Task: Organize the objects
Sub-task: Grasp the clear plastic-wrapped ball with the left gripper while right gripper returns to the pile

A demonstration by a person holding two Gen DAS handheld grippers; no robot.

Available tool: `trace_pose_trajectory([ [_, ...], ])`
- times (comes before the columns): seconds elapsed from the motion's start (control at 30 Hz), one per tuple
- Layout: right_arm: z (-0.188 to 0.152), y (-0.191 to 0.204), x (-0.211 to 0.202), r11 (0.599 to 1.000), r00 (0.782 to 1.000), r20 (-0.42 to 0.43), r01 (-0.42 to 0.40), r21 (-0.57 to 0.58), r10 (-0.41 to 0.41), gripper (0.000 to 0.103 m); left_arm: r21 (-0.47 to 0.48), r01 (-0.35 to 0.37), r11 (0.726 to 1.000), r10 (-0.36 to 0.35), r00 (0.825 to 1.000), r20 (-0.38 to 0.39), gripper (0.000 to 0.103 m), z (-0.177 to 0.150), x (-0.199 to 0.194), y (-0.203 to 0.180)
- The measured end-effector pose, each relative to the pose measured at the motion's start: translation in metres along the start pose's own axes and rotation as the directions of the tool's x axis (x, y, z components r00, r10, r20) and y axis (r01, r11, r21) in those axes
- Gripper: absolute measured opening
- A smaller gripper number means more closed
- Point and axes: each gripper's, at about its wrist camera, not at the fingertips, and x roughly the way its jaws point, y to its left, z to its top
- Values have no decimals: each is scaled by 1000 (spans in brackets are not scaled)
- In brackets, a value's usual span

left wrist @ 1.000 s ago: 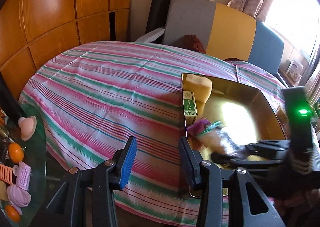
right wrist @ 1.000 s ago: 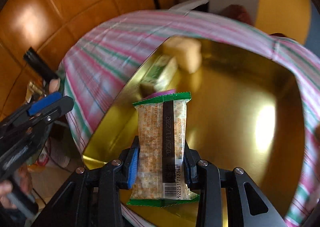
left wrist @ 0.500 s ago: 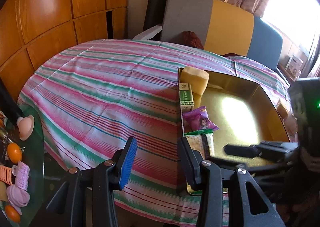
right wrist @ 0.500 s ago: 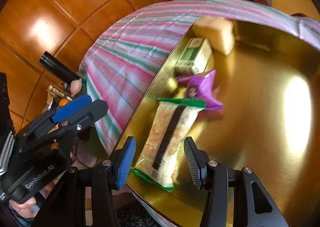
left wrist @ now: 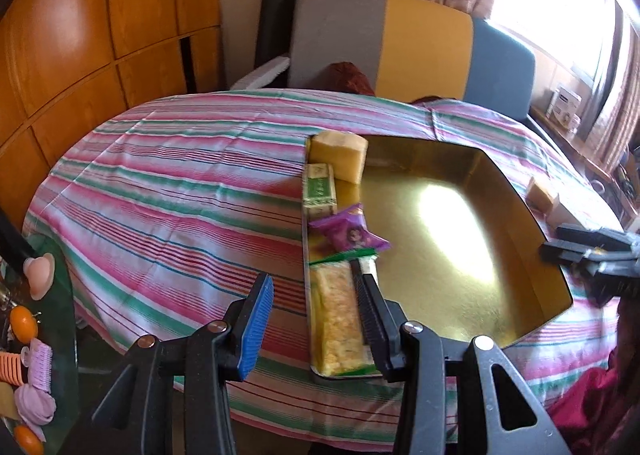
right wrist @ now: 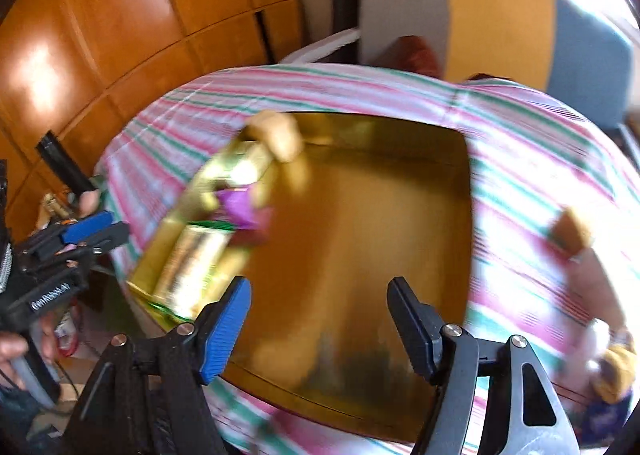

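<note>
A gold tray (left wrist: 516, 191) (right wrist: 360, 135) lies on the striped tablecloth (left wrist: 168, 191). Along its left wall lie a yellow cake block (left wrist: 340, 155), a green box (left wrist: 318, 191), a purple packet (left wrist: 348, 235) and a green-edged cracker packet (left wrist: 336, 319) (right wrist: 192, 267). My left gripper (left wrist: 314, 319) (right wrist: 76, 239) is open. It hovers at the tray's near left corner, blue pad over the cloth and black finger above the cracker packet. My right gripper (right wrist: 318, 329) (left wrist: 580, 251) is over the tray's right side. Its jaws are opening with nothing between them. The right wrist view is blurred.
Small brown blocks (left wrist: 542, 197) (right wrist: 572, 231) sit on the cloth right of the tray. A glass side table (left wrist: 60, 335) at the left carries oranges and pink items. A grey, yellow and blue sofa (left wrist: 400, 43) stands behind the table, with wooden panels (left wrist: 100, 15) at the left.
My right gripper let go of the cracker packet, which now lies in the tray by the left wall. It opened wider and pulled back to the right. My left gripper drifted toward the tray's corner.
</note>
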Motion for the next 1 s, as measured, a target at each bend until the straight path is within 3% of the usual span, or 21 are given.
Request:
trace_pose_trajectory([
  [0.2,-19,-82,-46,986,990,38,131,100,-135,75,39,25,999,-24,1000,-15,44,0,3,-21],
  [0.37,-35,-156,-90,942,962,62,244,230,-264,79,107,55,993,-54,998,-18,45,3,3,-50],
  [0.57,-72,-245,-135,795,892,98,337,504,-441,83,208,153,966,-151,988,-30,47,9,0,-100],
  [0.63,-93,-274,-144,726,881,114,298,620,-459,83,237,188,953,-183,982,-40,51,12,0,-119],
  [0.7,-108,-296,-151,645,895,143,186,741,-423,83,258,229,939,-221,974,-60,51,14,1,-137],
  [0.73,-113,-301,-158,629,882,206,123,768,-423,84,269,251,930,-241,968,-69,51,14,1,-148],
  [0.8,-117,-302,-162,609,867,235,96,787,-439,85,289,304,908,-287,953,-100,51,16,3,-172],
  [0.93,-110,-297,-160,635,861,268,78,769,-431,87,337,401,852,-365,916,-166,51,18,5,-218],
  [1.0,-108,-294,-158,644,861,273,80,761,-429,87,372,411,833,-365,911,-190,51,15,8,-243],
])
